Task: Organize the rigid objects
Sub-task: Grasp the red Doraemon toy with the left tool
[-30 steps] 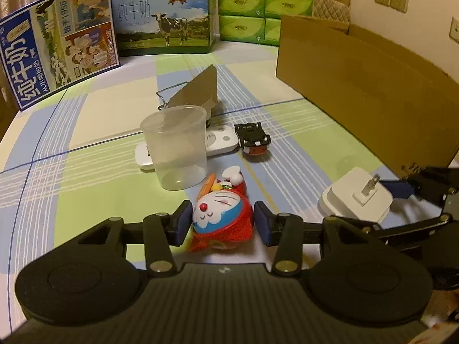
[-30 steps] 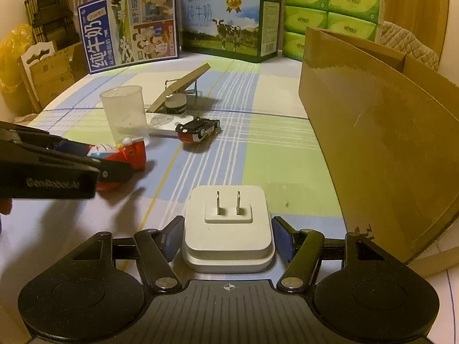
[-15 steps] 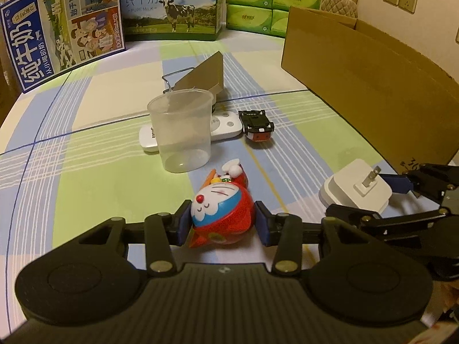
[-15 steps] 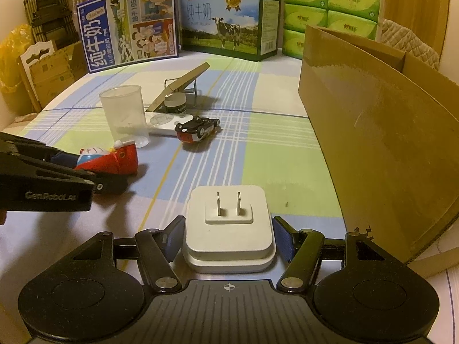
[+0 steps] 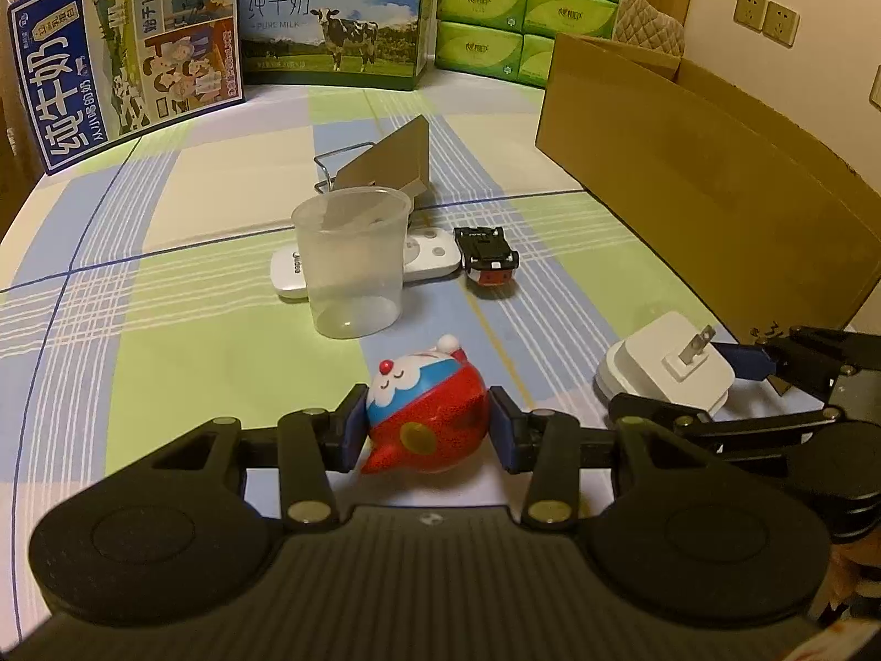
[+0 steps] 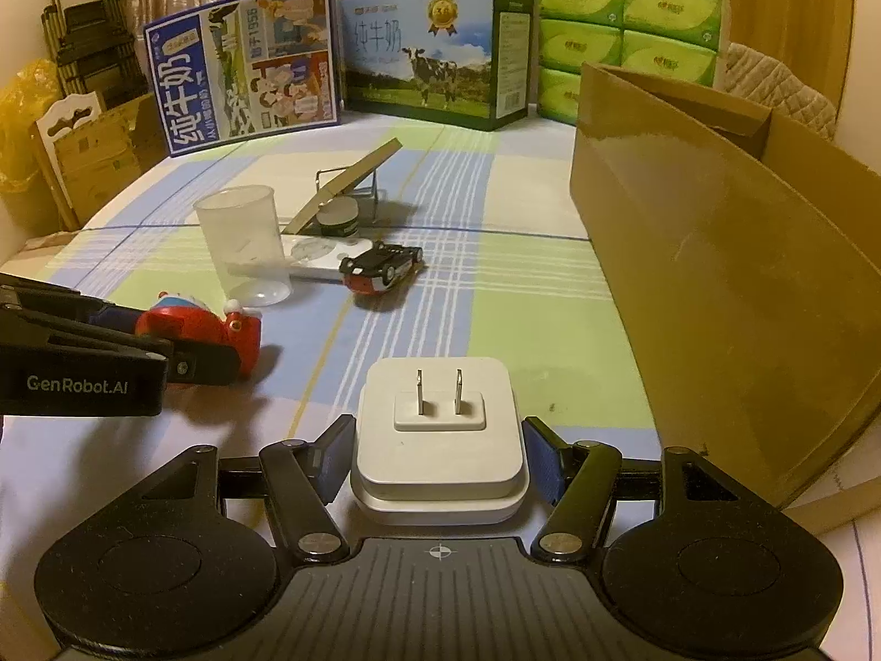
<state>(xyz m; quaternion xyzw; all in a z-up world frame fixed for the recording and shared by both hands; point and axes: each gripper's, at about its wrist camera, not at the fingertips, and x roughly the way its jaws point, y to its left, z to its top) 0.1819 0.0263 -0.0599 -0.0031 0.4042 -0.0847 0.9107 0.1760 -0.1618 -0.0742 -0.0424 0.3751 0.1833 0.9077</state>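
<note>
Left wrist view first: the left gripper (image 5: 427, 432) has both blue pads pressed against the sides of the red and blue cartoon toy (image 5: 425, 416), clamped tight on it. The toy tips back, face up toward the far end of the checked tablecloth (image 5: 165, 330); whether it touches the cloth, I cannot tell. Just beyond it stands the clear plastic cup (image 5: 352, 261), upright, in front of a white remote (image 5: 429, 259). Beside the remote lies the toy car (image 5: 487, 261), flipped on its roof.

Over to the right wrist view: the right gripper (image 6: 438, 460) sits around the white plug adapter (image 6: 438, 440), 2 metal prongs pointing up. Its left pad touches the adapter's side, the right pad looks a sliver off it, so I cannot tell whether this is a real grip. The adapter appears to rest on the cloth. From the left wrist view, the adapter (image 5: 666, 366) is near the toy, off to its right.

Along the right runs the open cardboard box (image 6: 743, 275), its wall close to the adapter. Behind the cup, a cardboard panel leans on a wire stand (image 6: 347, 187) with a small dark jar (image 6: 337, 218) underneath. At the far end stand 2 milk cartons (image 6: 435, 77) and stacked green tissue packs (image 6: 627, 27).
</note>
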